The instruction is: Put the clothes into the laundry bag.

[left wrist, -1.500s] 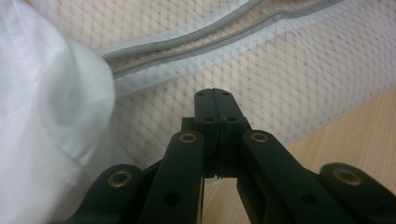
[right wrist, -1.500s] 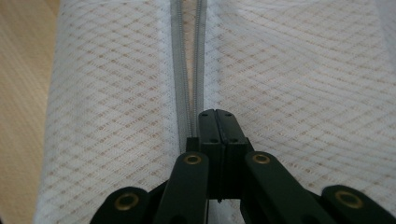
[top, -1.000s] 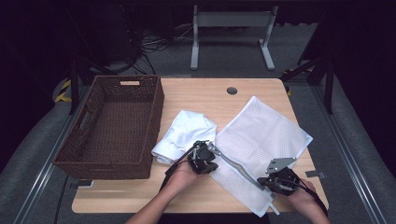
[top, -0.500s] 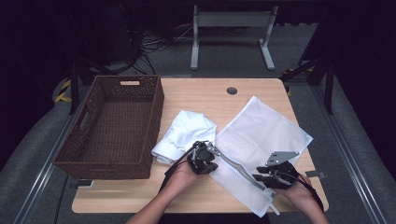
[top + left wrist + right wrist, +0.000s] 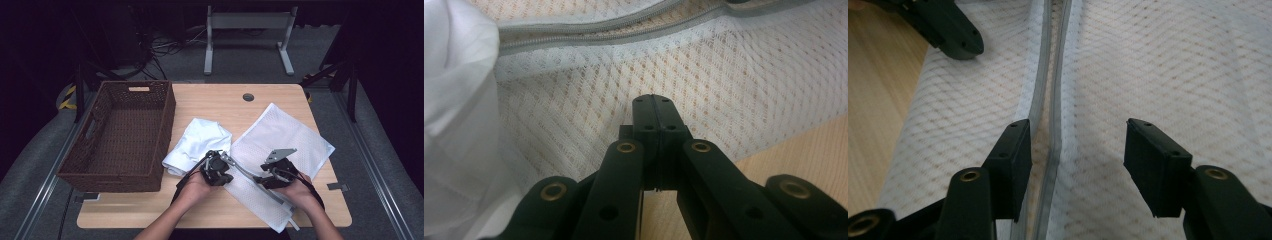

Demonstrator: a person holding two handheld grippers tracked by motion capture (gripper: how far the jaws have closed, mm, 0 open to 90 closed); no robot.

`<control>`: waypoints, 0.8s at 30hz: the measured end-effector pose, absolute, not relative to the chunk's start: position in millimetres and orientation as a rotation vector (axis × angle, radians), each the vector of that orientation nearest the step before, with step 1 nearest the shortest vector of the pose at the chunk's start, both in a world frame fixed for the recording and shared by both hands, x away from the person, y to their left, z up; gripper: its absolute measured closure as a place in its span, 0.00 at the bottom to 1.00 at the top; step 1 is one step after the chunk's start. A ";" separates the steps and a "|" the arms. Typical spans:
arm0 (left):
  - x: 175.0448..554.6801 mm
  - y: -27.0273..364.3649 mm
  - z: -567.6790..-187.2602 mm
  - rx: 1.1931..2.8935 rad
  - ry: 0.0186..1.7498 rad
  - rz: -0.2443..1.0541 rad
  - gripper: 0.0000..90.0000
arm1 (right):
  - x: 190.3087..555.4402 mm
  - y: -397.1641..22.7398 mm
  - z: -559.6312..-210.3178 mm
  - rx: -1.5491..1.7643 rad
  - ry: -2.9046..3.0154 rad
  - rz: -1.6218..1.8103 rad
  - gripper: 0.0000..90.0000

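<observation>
The right gripper (image 5: 1075,145) has just been opening its jaws, which now stand apart over the grey zipper (image 5: 1048,100) of the white mesh laundry bag (image 5: 280,150), pressing nothing. The left gripper (image 5: 656,107) is closed tight on the bag's mesh near the zipper's other end. The bag lies flat on the wooden table (image 5: 210,102), beside a crumpled white garment (image 5: 197,142) and a wicker basket (image 5: 120,135).

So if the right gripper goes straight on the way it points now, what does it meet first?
Most likely the mesh bag: the right gripper, its jaws just opened, points at the bag's unzipped grey zipper. Farther along sits the left gripper, though depth is unclear.
</observation>
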State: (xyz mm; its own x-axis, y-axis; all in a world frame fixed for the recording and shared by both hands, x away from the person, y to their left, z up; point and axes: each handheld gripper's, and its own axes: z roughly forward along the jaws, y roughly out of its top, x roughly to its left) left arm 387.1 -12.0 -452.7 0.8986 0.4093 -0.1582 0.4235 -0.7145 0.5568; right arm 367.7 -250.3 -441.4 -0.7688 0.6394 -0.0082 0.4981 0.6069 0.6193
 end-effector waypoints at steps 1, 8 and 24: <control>387.2 -11.8 -452.8 2.453 0.596 -0.032 1.00 | 371.3 -246.9 -443.1 0.932 2.612 0.889 0.49; 386.8 -12.1 -452.6 2.455 0.594 -0.028 1.00 | 374.2 -242.2 -448.6 0.910 2.626 0.846 0.48; 387.5 -11.8 -452.7 2.453 0.596 -0.036 1.00 | 377.2 -256.8 -448.6 1.001 2.581 0.840 0.67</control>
State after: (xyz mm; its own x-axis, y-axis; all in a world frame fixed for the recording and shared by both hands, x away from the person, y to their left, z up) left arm 387.5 -11.8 -452.7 0.8985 0.4083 -0.1614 0.4247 -0.7147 0.5557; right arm 377.2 -256.8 -448.6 -0.7334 0.6794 -0.0214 0.5367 0.5980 0.5953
